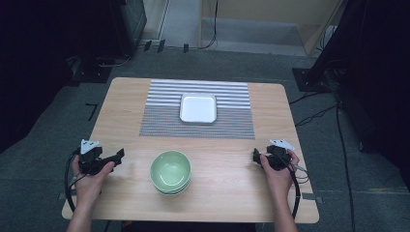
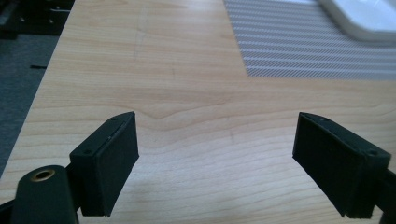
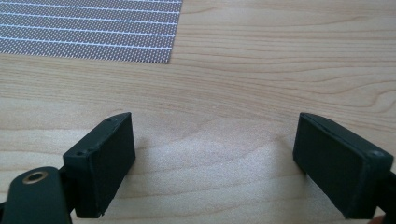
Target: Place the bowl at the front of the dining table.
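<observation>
- Two grippers flank the green bowls [image 1: 170, 172] in the high view: the left gripper [image 1: 117, 155] at lower left, the right gripper [image 1: 256, 155] at lower right, each pointing inward toward the stack at lower centre. The left one looks slightly nearer. The bowls are pale green, glossy, round, nested and upright on the wooden table [image 1: 227, 193], well apart from the white square plate [image 1: 198, 108] on the striped mat [image 1: 159, 116] above.
- Left gripper view: jaws spread wide with nothing between them but bare wood; the mat [image 2: 299, 51] and plate [image 2: 364, 18] sit at upper right.
- Right gripper view: jaws spread wide and empty over the wood, the mat [image 3: 88, 28] at upper left.
</observation>
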`<state>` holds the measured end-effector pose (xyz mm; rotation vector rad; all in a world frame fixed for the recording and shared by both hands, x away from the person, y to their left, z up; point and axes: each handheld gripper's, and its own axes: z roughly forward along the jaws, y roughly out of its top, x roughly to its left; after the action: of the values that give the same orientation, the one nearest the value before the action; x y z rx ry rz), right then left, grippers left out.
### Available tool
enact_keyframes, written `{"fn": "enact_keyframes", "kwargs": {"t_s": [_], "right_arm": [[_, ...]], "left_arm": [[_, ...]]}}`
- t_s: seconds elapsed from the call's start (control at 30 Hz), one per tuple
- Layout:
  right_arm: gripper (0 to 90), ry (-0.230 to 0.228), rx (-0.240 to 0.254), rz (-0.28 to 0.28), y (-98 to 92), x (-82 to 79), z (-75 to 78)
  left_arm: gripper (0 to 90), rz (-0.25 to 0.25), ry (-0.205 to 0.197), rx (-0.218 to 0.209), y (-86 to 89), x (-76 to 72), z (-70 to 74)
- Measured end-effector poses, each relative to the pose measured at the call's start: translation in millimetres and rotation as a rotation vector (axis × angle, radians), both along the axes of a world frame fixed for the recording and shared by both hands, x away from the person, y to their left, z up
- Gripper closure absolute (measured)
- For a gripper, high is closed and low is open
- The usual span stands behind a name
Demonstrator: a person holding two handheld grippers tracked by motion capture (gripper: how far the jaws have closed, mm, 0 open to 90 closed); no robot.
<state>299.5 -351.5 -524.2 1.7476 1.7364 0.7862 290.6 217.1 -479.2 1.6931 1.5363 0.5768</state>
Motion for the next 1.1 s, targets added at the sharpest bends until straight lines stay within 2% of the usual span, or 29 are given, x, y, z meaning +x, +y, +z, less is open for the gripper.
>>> {"fn": "enact_keyframes", "kwargs": {"t_s": [0.4,0.47,0.5,0.6,0.7,0.73,0.77,1.1], "right_arm": [[11.0,0.005,0.002,-0.035,2.3,-0.3,0.1],[11.7,0.003,0.001,-0.052,3.1,-0.3,0.0],[14.0,-0.006,0.002,-0.077,4.5,-1.3,0.4],[14.0,-0.021,-0.007,-0.093,6.2,-2.1,1.4],[14.1,-0.061,-0.026,-0.084,13.4,-4.1,9.5],[14.1,-0.061,-0.026,-0.084,13.4,-4.1,9.5],[14.1,-0.076,-0.022,-0.077,17.7,-5.1,14.7],[14.1,-0.118,0.006,-0.025,36.5,-9.3,34.6]], "left_arm": [[15.4,-0.049,-0.078,-0.046,-12.1,-11.1,30.9],[15.4,-0.061,-0.090,-0.062,-13.8,-13.0,35.4],[15.4,-0.072,-0.099,-0.073,-15.5,-14.6,39.1],[15.4,-0.081,-0.105,-0.077,-17.7,-16.0,42.2],[15.8,-0.097,-0.108,-0.073,-22.0,-17.8,45.5],[15.8,-0.102,-0.110,-0.070,-23.9,-18.4,46.3],[22.1,-0.103,-0.115,-0.068,-25.5,-19.1,47.1],[24.7,-0.147,-0.126,-0.071,-36.7,-23.5,54.2]]}}
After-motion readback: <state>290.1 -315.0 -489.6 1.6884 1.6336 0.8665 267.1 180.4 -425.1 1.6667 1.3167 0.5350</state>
